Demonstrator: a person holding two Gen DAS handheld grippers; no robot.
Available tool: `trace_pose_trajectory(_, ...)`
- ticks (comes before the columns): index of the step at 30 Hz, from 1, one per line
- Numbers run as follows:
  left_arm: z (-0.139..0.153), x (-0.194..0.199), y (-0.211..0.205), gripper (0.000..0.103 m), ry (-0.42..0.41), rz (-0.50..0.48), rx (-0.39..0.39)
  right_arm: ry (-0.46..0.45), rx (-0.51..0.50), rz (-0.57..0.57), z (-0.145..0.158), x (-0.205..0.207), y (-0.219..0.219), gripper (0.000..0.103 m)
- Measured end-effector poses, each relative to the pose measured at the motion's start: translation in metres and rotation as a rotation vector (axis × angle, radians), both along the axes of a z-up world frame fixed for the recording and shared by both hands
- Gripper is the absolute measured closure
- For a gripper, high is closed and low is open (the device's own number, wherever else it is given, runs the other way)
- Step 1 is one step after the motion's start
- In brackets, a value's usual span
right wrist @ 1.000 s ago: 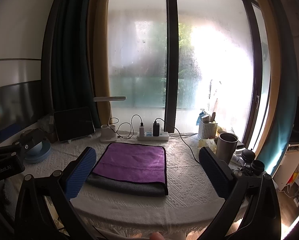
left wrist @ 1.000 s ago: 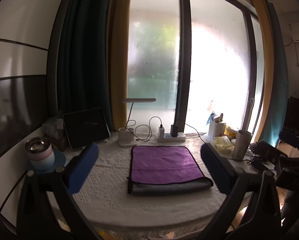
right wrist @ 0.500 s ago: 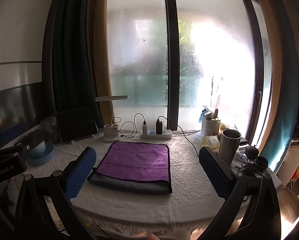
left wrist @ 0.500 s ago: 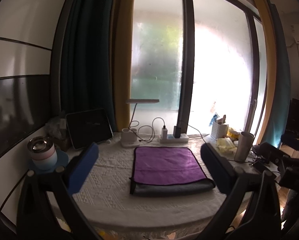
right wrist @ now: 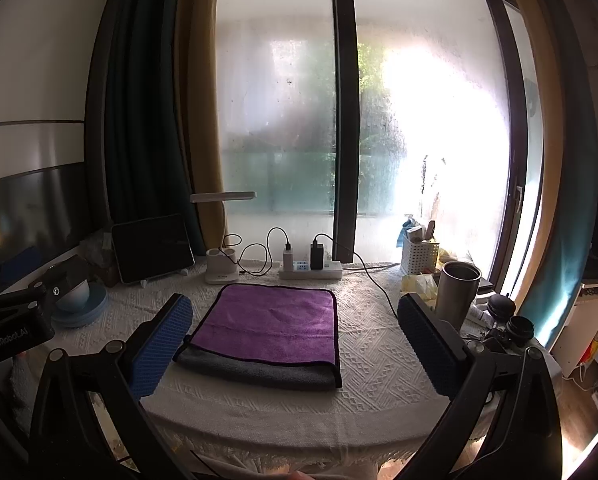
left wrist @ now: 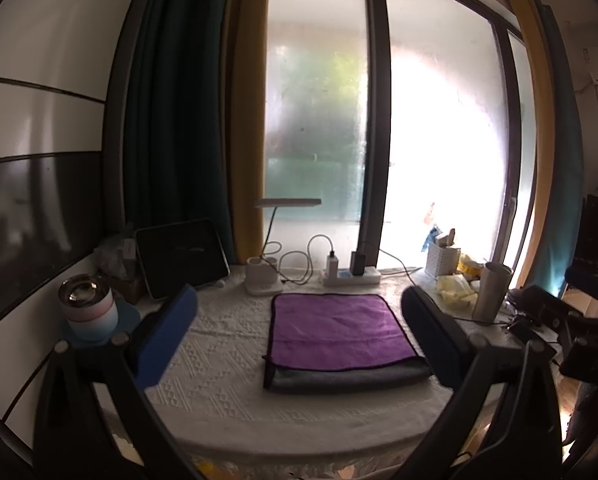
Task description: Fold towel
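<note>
A purple towel (left wrist: pixel 335 330) with a grey underside lies folded flat on the white knit tablecloth (left wrist: pixel 219 364); a grey band shows along its near edge. It also shows in the right wrist view (right wrist: pixel 271 326). My left gripper (left wrist: pixel 299 340) is open and empty, held back from the table's near edge, its blue pads either side of the towel. My right gripper (right wrist: pixel 293 340) is open and empty, likewise held back. The left gripper's body (right wrist: pixel 15 320) shows at the left of the right wrist view.
At the back stand a tablet (left wrist: pixel 181 262), a desk lamp base (left wrist: pixel 263 280), a power strip (left wrist: pixel 351 276) with chargers and cables, and a white basket (left wrist: pixel 443 258). A steel tumbler (right wrist: pixel 457 294) and small clutter are at right. A pink-blue cup (left wrist: pixel 87 312) is at left.
Both grippers have drifted slightly, mainly upward and back; the towel sits a little lower in view. The towel has not moved and both grippers stay open.
</note>
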State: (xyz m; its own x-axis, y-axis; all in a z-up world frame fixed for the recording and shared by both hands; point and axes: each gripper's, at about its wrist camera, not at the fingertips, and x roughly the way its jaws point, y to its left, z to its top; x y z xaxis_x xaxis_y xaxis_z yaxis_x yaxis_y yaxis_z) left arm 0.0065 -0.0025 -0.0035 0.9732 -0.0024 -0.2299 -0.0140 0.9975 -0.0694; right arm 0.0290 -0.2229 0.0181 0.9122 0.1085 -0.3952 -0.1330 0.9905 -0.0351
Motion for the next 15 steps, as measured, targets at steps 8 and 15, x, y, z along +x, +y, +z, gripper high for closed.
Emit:
trace_pose_trajectory(8,-0.0006,-0.0004,-0.0003,0.000,0.002,0.001,0.005,-0.001,-0.001,-0.001,0.0003,0.0003,0.0006,0.000)
trace_pose_trajectory(15,-0.0009,-0.0007,-0.0003,0.000,0.002,0.001,0.004,0.000,-0.002,0.001,0.0009,0.0007,-0.0001,0.000)
